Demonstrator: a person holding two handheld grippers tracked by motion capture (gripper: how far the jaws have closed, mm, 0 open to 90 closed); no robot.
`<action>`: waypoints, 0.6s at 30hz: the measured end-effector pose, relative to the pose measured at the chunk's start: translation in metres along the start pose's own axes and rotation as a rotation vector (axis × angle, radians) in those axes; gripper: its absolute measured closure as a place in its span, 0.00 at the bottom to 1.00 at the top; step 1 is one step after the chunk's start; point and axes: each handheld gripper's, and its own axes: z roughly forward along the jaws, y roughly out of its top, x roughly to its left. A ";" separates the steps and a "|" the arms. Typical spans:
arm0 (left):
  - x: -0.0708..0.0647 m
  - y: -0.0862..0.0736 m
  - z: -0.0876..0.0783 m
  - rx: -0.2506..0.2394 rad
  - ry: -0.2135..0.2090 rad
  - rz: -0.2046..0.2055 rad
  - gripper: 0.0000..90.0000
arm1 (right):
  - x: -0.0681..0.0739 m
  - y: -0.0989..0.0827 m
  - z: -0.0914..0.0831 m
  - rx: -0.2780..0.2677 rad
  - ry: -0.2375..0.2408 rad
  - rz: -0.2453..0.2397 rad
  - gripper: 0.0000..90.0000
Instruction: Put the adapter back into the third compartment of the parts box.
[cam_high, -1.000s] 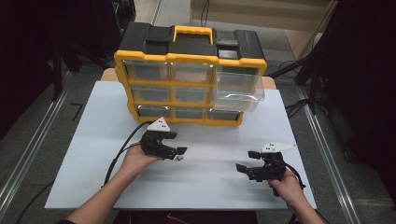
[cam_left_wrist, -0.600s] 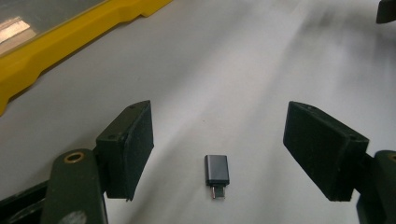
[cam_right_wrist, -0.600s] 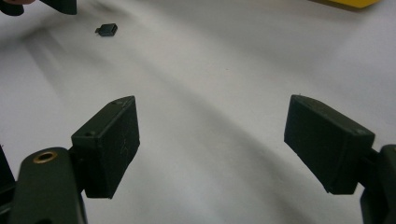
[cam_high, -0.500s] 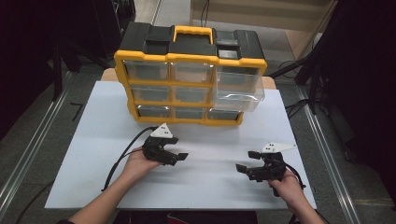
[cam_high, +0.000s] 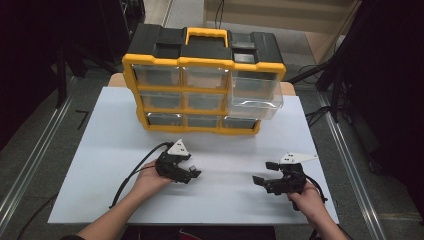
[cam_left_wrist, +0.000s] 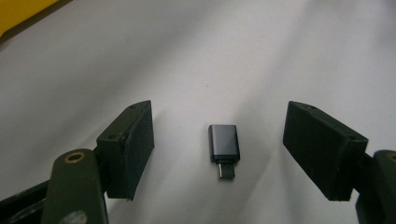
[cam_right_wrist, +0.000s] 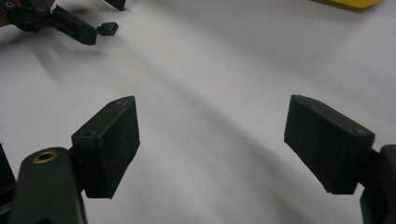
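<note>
A small dark grey metal adapter is being framed, untouched, between the wide-open jaws of the left gripper at the frame's centre. The right gripper is being held wide, gripping nothing, over the white table.

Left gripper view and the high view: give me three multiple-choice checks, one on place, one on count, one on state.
1. Where is the small grey USB adapter?
A. on the white table between the left gripper's open jaws
B. in a drawer
C. clamped by the right gripper

2. How many drawers of the yellow and black organizer stand pulled out?
A. none
B. one
C. three

3. The right gripper is:
A. shut
B. holding the adapter
C. open, nothing between its jaws

Answers: 1 A, it lies loose between spread jaws; 2 B, the large clear right drawer juts forward; 3 C, bare table shows between its jaws.
</note>
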 end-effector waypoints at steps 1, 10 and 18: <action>-0.001 -0.002 0.001 -0.012 0.009 0.009 0.29 | 0.000 0.000 0.000 -0.001 -0.002 -0.001 0.18; -0.012 -0.004 0.004 -0.003 0.079 0.084 0.28 | 0.000 0.000 -0.001 -0.011 -0.006 -0.001 0.18; -0.021 -0.006 0.001 -0.018 0.095 0.065 0.53 | 0.001 0.000 0.000 -0.005 -0.014 -0.022 0.18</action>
